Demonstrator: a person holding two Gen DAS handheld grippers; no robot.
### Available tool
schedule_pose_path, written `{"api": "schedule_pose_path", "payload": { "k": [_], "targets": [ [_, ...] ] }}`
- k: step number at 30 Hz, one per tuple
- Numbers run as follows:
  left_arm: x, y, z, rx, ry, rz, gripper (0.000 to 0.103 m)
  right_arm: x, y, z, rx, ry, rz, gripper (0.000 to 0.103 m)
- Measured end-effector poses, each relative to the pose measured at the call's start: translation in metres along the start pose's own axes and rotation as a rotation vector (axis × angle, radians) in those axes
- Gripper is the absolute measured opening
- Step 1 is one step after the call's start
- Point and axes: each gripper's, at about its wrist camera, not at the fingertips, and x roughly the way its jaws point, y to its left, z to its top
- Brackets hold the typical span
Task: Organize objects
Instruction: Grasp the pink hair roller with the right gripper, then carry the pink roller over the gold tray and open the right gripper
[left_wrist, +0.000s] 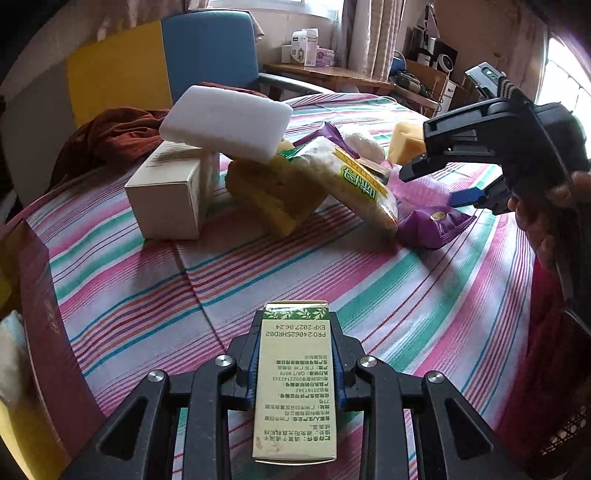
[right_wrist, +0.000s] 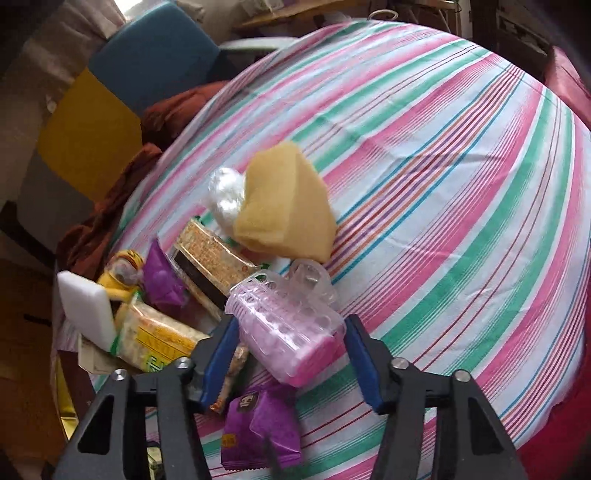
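My left gripper (left_wrist: 295, 325) is shut on a slim cream box with a green leaf band (left_wrist: 295, 391), held above the striped cloth (left_wrist: 369, 280). In the right wrist view my right gripper (right_wrist: 290, 332) has its blue pads against both sides of a pink perforated plastic case (right_wrist: 284, 332), which rests at the edge of the pile. The left wrist view shows the right gripper (left_wrist: 430, 186) coming in from the right over that pink case (left_wrist: 421, 190). The pile holds a white foam block (left_wrist: 225, 122), yellow sponges (left_wrist: 277, 195), a rice-cracker pack (left_wrist: 351, 177) and purple snack packets (left_wrist: 432, 225).
A cream carton (left_wrist: 170, 192) props up the white block. A big yellow sponge wedge (right_wrist: 284, 206), a white wrapped ball (right_wrist: 225, 192) and a clear clip (right_wrist: 314, 280) lie beyond the pink case. A dark red bag (left_wrist: 48, 325) stands at left. A brown cloth (left_wrist: 107, 136) and a blue chair (left_wrist: 210, 48) lie behind.
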Motion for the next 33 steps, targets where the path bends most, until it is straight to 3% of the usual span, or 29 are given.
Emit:
{"api": "schedule_pose_path", "payload": {
  "k": [14, 19, 26, 33],
  "targets": [
    [-0.049, 0.008, 0.003, -0.045, -0.094, -0.015, 0.03, -0.028, 0.003, -0.004, 0.005, -0.102, 0.133, 0.055],
    [-0.081, 0.018, -0.001, -0.07, -0.138, 0.006, 0.03, -0.046, 0.016, -0.01, -0.057, -0.155, 0.176, 0.055],
    [-0.133, 0.056, -0.017, -0.17, -0.216, 0.082, 0.03, -0.075, 0.071, -0.033, -0.199, -0.194, 0.251, 0.055],
    [-0.169, 0.114, -0.05, -0.336, -0.248, 0.188, 0.03, -0.086, 0.154, -0.074, -0.4, -0.13, 0.381, 0.055]
  ]
}}
